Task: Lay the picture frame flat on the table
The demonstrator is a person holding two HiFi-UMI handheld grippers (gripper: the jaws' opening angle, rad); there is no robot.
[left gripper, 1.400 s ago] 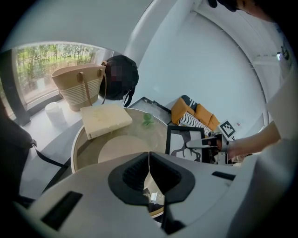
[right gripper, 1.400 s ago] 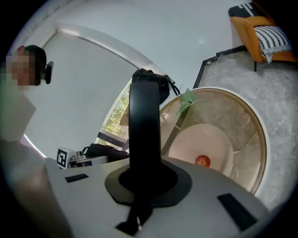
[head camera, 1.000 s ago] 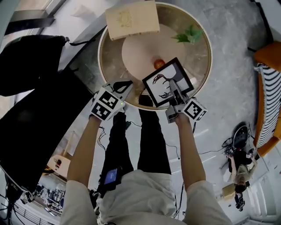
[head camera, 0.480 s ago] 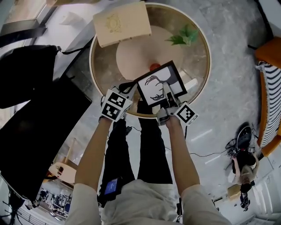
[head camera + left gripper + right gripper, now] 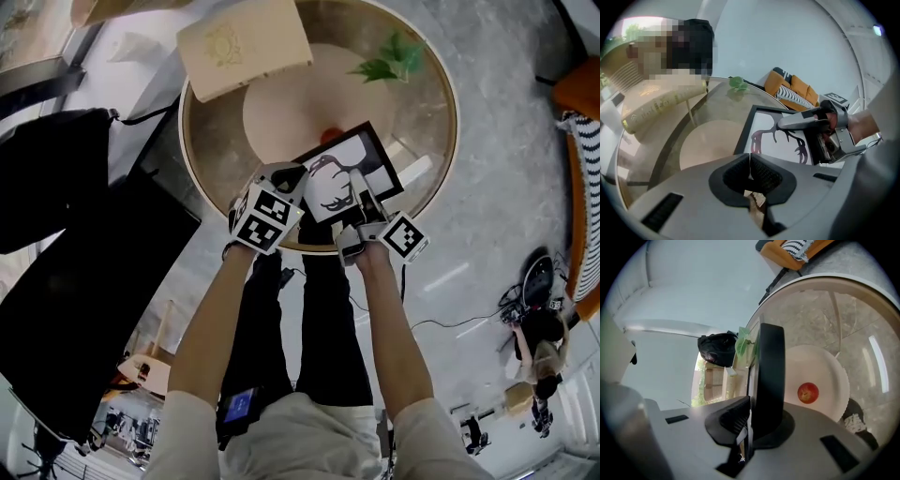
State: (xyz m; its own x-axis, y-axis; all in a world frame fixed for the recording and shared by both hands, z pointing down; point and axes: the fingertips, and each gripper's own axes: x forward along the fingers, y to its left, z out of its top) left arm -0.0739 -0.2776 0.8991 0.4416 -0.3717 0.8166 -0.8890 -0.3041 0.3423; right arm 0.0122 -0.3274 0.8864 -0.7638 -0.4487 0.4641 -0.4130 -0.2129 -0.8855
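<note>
A black picture frame (image 5: 349, 176) with a white print of a dark antlered deer is held above the near side of the round glass table (image 5: 427, 103). My right gripper (image 5: 361, 202) is shut on its near edge; in the right gripper view the frame (image 5: 768, 376) stands edge-on between the jaws. My left gripper (image 5: 284, 178) is just left of the frame, jaws closed with nothing between them. In the left gripper view the frame (image 5: 776, 136) lies ahead, with the right gripper (image 5: 806, 123) clamped on it.
A tan book (image 5: 242, 45) lies at the table's far left edge. A pale round plate (image 5: 281, 108) under the glass carries a small red apple (image 5: 808, 393). A green sprig (image 5: 386, 62) sits at the far right. A black bag (image 5: 56, 169) stands left of the table.
My left gripper has moved right and forward, up to the frame's left edge. The right gripper has kept its hold on the frame, which sits a little lower and flatter in view.
</note>
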